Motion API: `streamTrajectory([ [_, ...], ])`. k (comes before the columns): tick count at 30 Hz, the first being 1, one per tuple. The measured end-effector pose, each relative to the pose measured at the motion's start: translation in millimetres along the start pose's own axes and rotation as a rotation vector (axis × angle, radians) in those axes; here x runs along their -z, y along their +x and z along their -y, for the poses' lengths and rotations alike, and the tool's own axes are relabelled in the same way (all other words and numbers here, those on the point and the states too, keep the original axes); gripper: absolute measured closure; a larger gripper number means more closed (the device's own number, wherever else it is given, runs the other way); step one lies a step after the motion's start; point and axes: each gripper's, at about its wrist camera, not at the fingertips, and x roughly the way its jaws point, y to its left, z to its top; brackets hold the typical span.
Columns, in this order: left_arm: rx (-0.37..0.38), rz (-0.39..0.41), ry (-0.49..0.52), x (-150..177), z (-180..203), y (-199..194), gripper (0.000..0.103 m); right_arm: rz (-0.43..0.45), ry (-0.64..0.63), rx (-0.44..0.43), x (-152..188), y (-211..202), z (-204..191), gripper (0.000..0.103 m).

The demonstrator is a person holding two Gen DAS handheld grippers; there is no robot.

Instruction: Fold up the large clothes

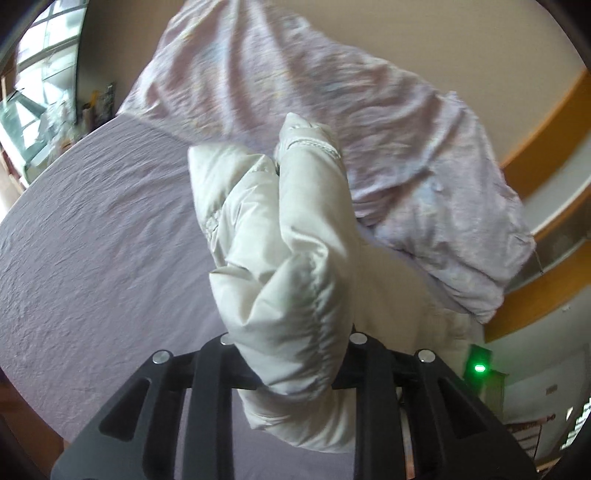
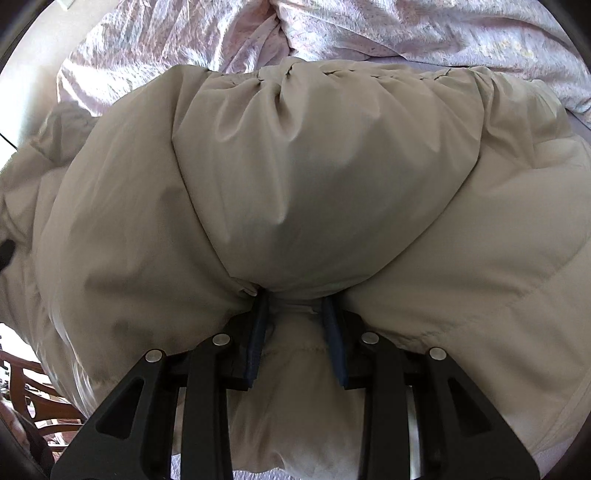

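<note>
A pale beige padded jacket (image 2: 295, 184) fills the right wrist view. My right gripper (image 2: 295, 306) is shut on a bunched fold of it, its blue pads (image 2: 258, 332) pressed into the fabric. In the left wrist view a sleeve or end of the same jacket (image 1: 280, 240) sticks up from my left gripper (image 1: 291, 350), which is shut on it. The fingertips are hidden by the fabric. The sleeve is held above the bed.
A lilac bedsheet (image 1: 92, 240) covers the bed. A crumpled pink patterned duvet (image 1: 295, 74) lies at the bed's far side, also in the right wrist view (image 2: 406, 29). A wooden headboard (image 1: 546, 129) and a device with a green light (image 1: 479, 367) are at the right.
</note>
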Motion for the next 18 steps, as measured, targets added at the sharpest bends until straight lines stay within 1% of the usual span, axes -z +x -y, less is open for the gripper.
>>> streamTrajectory([
  [3, 0.048, 0.002, 0.028, 2.3, 28.8, -4.2, 0.08, -0.008, 0.001, -0.017, -1.4, -2.0, 4.7, 0.071],
  [8, 0.101, -0.007, 0.102, 12.2, 76.6, -4.9, 0.08, -0.013, 0.005, -0.025, -6.5, -9.4, 17.4, 0.07],
  [13, 0.126, -0.028, 0.168, 26.9, 120.4, 0.1, 0.08, 0.012, 0.043, -0.044, -3.2, -29.8, 43.7, 0.07],
  [18, 0.145, -0.058, 0.226, 44.2, 162.0, 12.4, 0.08, 0.059, 0.063, -0.037, -1.3, -54.4, 69.0, 0.07],
])
